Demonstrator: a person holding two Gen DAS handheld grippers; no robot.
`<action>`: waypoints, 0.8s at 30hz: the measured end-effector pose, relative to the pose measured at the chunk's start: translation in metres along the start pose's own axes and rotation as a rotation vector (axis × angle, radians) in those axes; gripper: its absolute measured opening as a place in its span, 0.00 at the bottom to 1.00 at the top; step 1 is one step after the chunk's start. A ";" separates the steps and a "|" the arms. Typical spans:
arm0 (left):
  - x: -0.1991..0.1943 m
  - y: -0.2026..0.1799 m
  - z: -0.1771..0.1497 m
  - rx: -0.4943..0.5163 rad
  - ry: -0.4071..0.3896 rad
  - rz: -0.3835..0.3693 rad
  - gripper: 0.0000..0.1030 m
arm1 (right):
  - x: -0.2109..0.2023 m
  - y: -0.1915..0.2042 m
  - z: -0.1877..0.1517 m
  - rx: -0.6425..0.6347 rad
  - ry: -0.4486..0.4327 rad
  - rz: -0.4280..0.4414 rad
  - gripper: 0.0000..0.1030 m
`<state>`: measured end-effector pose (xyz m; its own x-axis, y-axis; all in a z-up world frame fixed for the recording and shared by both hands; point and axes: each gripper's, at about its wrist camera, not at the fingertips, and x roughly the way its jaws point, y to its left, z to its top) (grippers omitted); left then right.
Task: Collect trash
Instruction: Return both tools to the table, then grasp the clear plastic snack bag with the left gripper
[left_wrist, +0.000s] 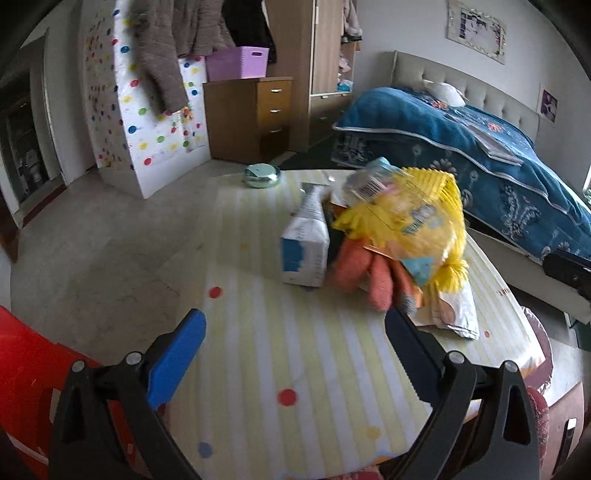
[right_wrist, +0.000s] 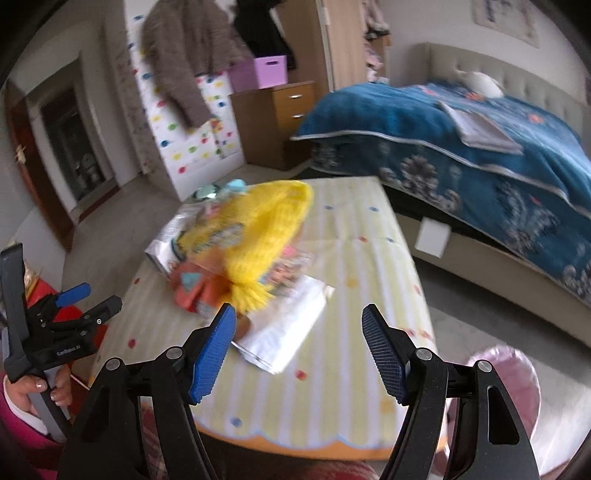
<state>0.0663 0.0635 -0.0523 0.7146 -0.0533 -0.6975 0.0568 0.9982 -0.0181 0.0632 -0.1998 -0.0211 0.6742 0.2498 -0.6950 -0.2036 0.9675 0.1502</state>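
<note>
Approaching: both tools hung over the near edge of the table (left_wrist: 258, 369), angled down toward the litter, apparently sizing up a first grab.
Left gripper (left_wrist: 295, 332): jaws spread wide, nothing between them; blue pad (left_wrist: 177, 354) on one finger, dark finger opposite, close to the orange wrapper but not pinching it.
Right gripper (right_wrist: 299, 325): jaws likewise spread and empty, both blue pads facing the heap, one pad near the white packet.
Trash pile: heaped near the middle of the striped, dotted cloth, probably gathered there to be taken in a few grabs.
Yellow mesh bag (left_wrist: 413, 218): lay on top of the heap, draped over printed wrappers beneath, so likely the first thing to lift.
White-and-blue carton (left_wrist: 306, 243): lay on its side, touching the pile on its left in the left wrist view.
Orange wrapper (left_wrist: 369, 273): poked out from under the yellow bag toward the grippers.
White packet (right_wrist: 291, 328): flat on the cloth, nearest the right tool, partly under the bag.
Round tin (left_wrist: 261, 176): sat at the far table edge, well apart from the heap.
Bin: none clearly seen; a pale pink bag (right_wrist: 502, 380) beside the table, too blurred to judge.
Progress: nothing collected yet, judging by empty jaws.
</note>
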 end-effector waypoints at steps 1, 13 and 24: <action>0.000 0.002 0.002 -0.002 -0.004 0.005 0.92 | 0.005 0.007 0.004 -0.016 0.003 -0.005 0.69; 0.014 -0.036 0.026 0.033 -0.007 -0.106 0.90 | 0.013 0.003 0.004 -0.035 -0.008 -0.077 0.69; 0.060 -0.088 0.055 0.036 0.056 -0.108 0.93 | 0.013 -0.041 -0.012 0.036 0.004 -0.084 0.69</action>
<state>0.1421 -0.0287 -0.0534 0.6630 -0.1576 -0.7318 0.1566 0.9852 -0.0702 0.0717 -0.2371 -0.0446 0.6847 0.1677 -0.7093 -0.1206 0.9858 0.1167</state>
